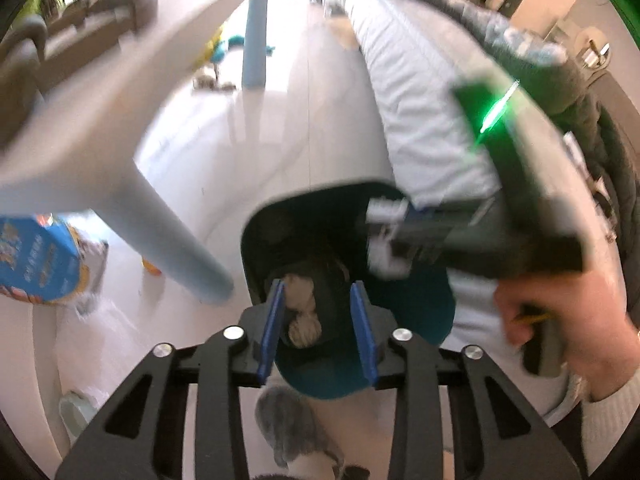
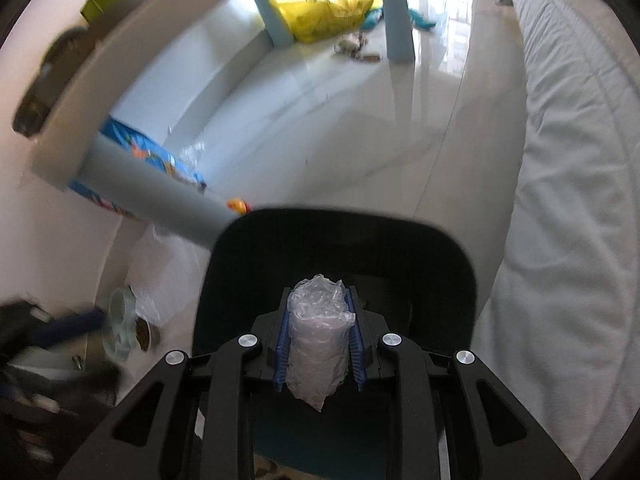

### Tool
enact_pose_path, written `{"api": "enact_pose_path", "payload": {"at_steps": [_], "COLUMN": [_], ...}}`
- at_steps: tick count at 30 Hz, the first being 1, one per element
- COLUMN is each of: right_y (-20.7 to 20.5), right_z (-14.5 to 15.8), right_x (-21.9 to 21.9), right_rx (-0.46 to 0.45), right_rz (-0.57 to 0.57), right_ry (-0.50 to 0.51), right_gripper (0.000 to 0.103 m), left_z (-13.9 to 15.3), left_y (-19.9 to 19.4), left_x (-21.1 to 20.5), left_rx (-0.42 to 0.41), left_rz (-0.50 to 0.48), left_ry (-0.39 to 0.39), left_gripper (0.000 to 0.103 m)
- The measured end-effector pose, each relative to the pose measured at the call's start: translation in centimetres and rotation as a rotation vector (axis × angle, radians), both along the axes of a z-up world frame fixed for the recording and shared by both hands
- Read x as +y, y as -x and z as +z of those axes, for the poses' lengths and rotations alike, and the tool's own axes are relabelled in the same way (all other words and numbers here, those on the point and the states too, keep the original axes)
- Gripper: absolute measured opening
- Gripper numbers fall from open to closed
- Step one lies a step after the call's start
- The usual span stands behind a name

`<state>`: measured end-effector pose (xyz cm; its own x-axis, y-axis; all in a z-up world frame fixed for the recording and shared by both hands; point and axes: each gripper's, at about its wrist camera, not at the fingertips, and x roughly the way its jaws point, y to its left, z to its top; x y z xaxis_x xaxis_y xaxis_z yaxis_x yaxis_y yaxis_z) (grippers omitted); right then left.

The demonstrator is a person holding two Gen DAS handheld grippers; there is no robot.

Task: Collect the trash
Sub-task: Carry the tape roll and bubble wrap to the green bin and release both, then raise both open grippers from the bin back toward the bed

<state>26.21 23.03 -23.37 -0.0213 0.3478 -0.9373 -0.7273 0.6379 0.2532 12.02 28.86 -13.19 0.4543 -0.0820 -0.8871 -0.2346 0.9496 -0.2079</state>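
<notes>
A dark teal trash bin stands on the white floor; it also shows in the right wrist view. My left gripper is open and empty, right above the bin's mouth. Crumpled brownish paper lies inside the bin between the blue pads. My right gripper is shut on a crumpled clear plastic wrap and holds it over the bin's opening. In the left wrist view the right gripper hangs over the bin's right side, blurred, with the hand gripping its handle.
A white table with pale blue legs stands left of the bin. A bed with a white quilt runs along the right. A blue snack bag, a yellow bag and small scraps lie on the floor.
</notes>
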Motion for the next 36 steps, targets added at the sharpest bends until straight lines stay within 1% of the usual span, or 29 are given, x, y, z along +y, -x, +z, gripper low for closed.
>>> {"api": "enact_pose_path", "payload": {"at_steps": [5, 8, 12, 13, 15, 16, 21, 25, 28, 30, 32, 36], "right_y": [1.0, 1.6, 2.1, 2.1, 2.2, 2.2, 2.4, 2.5, 2.5, 2.5, 2.4, 2.0], "right_z": [-1.9, -2.2, -2.1, -2.1, -1.9, -1.7, 0.6, 3.0, 5.7, 7.2, 8.6, 10.7], "right_x": [-0.1, -0.3, -0.9, -0.9, -1.5, -1.6, -2.6, -3.6, -4.7, -5.5, -6.3, -8.3], "right_rx": [0.016, 0.017, 0.018, 0.02, 0.038, 0.043, 0.026, 0.001, -0.039, -0.06, -0.091, -0.161], "right_rz": [0.027, 0.043, 0.052, 0.053, 0.052, 0.049, 0.054, 0.049, 0.046, 0.045, 0.04, 0.023], "right_ry": [0.067, 0.086, 0.099, 0.102, 0.101, 0.095, 0.049, 0.002, -0.057, -0.099, -0.127, -0.16], "right_gripper": [0.027, 0.027, 0.028, 0.03, 0.058, 0.059, 0.06, 0.06, 0.06, 0.06, 0.06, 0.062], "left_z": [3.2, 5.2, 7.0, 7.3, 8.2, 8.6, 11.1, 12.6, 13.6, 14.0, 14.2, 14.4], "left_y": [0.0, 0.0, 0.0, 0.0, -0.2, -0.2, -0.1, 0.0, -0.2, -0.4, -0.6, -1.4], "left_x": [0.0, -0.5, -0.6, -0.7, -1.0, -1.1, -2.3, -3.4, -4.5, -5.4, -6.1, -7.9], "left_rx": [-0.107, -0.179, -0.243, -0.256, -0.282, -0.293, -0.382, -0.451, -0.498, -0.516, -0.526, -0.538], "left_rz": [0.01, 0.009, 0.021, 0.024, 0.027, 0.027, 0.018, 0.018, 0.015, 0.004, -0.01, -0.031], "left_ry": [-0.039, -0.084, -0.086, -0.088, -0.097, -0.105, -0.123, -0.111, -0.107, -0.113, -0.109, -0.099], "left_gripper": [0.032, 0.032, 0.032, 0.032, 0.032, 0.032, 0.032, 0.037, 0.039, 0.043, 0.05, 0.052]}}
